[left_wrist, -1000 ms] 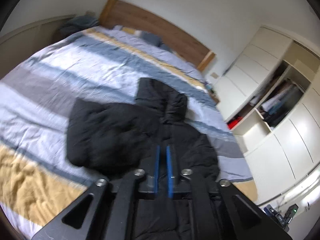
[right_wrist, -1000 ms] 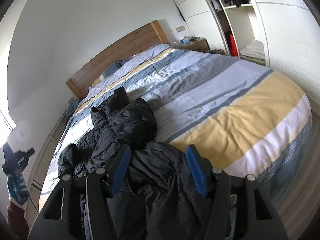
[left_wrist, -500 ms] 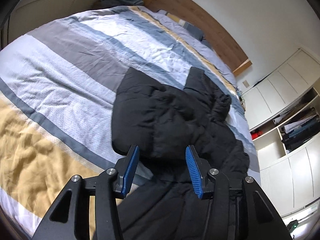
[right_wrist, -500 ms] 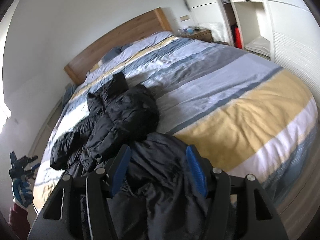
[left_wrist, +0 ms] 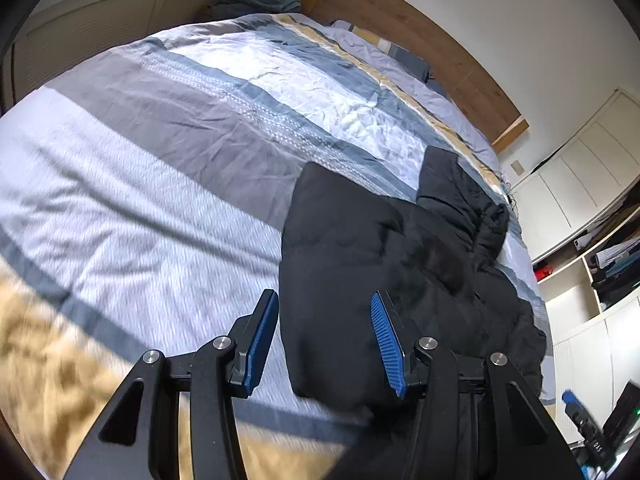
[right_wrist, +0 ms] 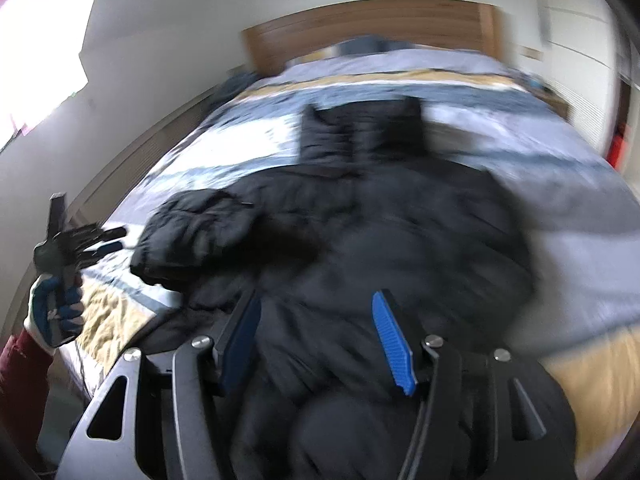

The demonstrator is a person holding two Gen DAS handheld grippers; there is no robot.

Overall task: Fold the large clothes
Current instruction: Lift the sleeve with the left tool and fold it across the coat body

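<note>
A black puffer jacket (left_wrist: 384, 264) lies on the striped bed, hood toward the headboard, one sleeve folded over its body. My left gripper (left_wrist: 324, 320) is open and empty, hovering over the jacket's left edge near the folded sleeve. In the right wrist view the jacket (right_wrist: 392, 232) fills the middle, blurred by motion. My right gripper (right_wrist: 316, 332) is open and empty above the jacket's lower part. The left gripper (right_wrist: 84, 240) shows there at the far left, held in a gloved hand beside the sleeve end.
The bed has a striped duvet (left_wrist: 168, 128) in grey, blue, white and yellow, with a wooden headboard (left_wrist: 420, 32) behind. White wardrobes with open shelves (left_wrist: 600, 240) stand at the right. A low panelled wall (left_wrist: 100, 28) runs along the left side.
My left gripper opened, let go of the sleeve and moved left. The right wrist view swung round to face the headboard, with the gripper open throughout.
</note>
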